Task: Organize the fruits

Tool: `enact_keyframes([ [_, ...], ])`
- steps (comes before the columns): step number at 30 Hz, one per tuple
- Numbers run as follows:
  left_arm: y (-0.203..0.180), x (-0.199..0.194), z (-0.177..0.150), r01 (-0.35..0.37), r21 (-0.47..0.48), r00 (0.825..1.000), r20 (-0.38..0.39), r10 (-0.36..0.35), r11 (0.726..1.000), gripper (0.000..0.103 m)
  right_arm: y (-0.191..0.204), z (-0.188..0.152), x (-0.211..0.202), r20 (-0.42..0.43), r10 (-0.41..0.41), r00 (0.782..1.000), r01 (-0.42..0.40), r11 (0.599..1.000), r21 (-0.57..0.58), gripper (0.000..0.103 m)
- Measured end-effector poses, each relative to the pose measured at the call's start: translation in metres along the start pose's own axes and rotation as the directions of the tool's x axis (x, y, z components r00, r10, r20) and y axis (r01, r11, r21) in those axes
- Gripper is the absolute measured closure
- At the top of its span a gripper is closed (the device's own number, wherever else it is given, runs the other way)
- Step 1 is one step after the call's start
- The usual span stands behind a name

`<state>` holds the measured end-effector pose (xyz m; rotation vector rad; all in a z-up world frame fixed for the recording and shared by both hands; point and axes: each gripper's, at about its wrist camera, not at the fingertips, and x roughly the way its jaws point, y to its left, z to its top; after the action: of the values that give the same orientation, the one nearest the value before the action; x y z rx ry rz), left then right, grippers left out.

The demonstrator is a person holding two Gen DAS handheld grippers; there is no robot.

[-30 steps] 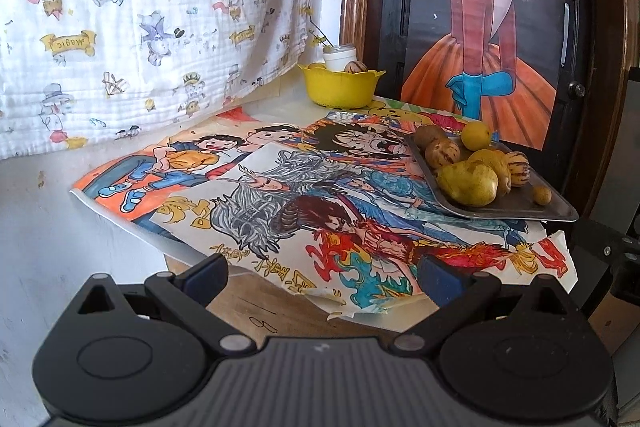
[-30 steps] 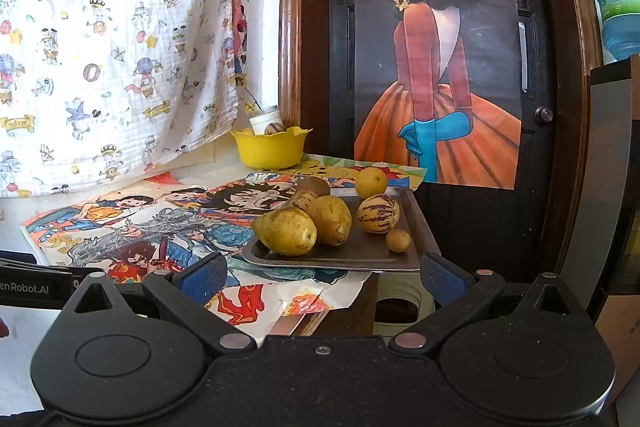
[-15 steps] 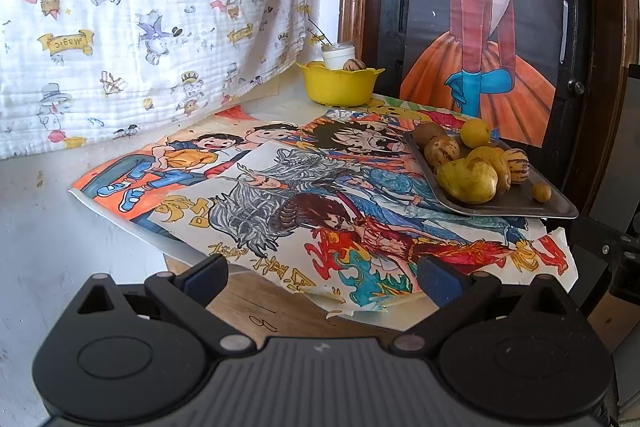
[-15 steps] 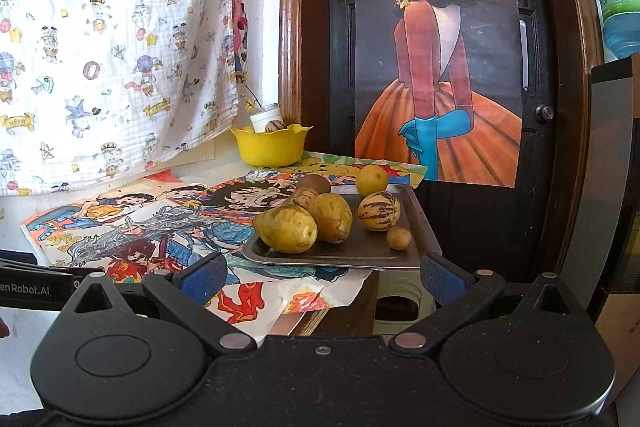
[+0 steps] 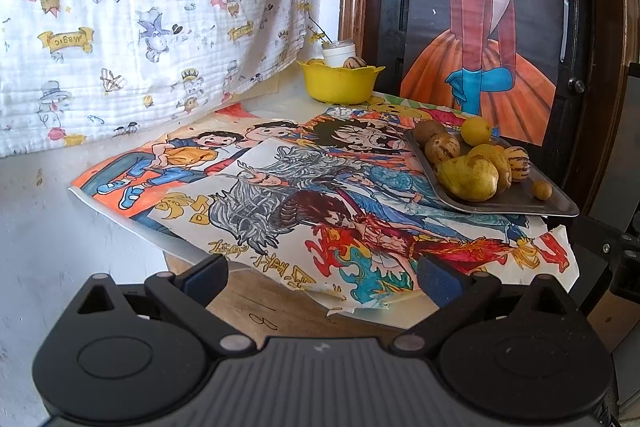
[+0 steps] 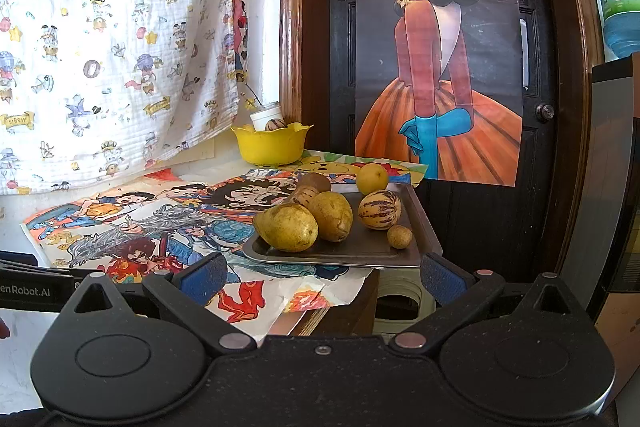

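— Hovering short of the table, left gripper (image 5: 322, 273) and right gripper (image 6: 322, 273) both spread wide, nothing between the fingers.

— And the fruit?

— Piled on the tray (image 6: 416, 223) at the table's right edge: pears (image 6: 287, 226) in front. Yellow bowl (image 6: 270, 147) sits at the back.

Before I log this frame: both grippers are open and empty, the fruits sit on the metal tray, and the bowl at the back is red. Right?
Not quite: the bowl is yellow, not red, as the right wrist view shows. The rest holds: the left gripper and right gripper are open and empty, and the fruits sit on the metal tray.
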<state>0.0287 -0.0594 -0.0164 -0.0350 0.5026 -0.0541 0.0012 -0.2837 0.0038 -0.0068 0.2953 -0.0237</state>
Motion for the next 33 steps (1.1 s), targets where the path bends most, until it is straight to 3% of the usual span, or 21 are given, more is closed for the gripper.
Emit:
enact_keyframes([
  [33,0.0,0.0013,-0.0024,-0.023,0.004,1.0,-0.021,0.023,1.0,0.001,0.0007,-0.002,0.0018,-0.007,0.002,1.0,-0.002,1.0,-0.001,0.001],
])
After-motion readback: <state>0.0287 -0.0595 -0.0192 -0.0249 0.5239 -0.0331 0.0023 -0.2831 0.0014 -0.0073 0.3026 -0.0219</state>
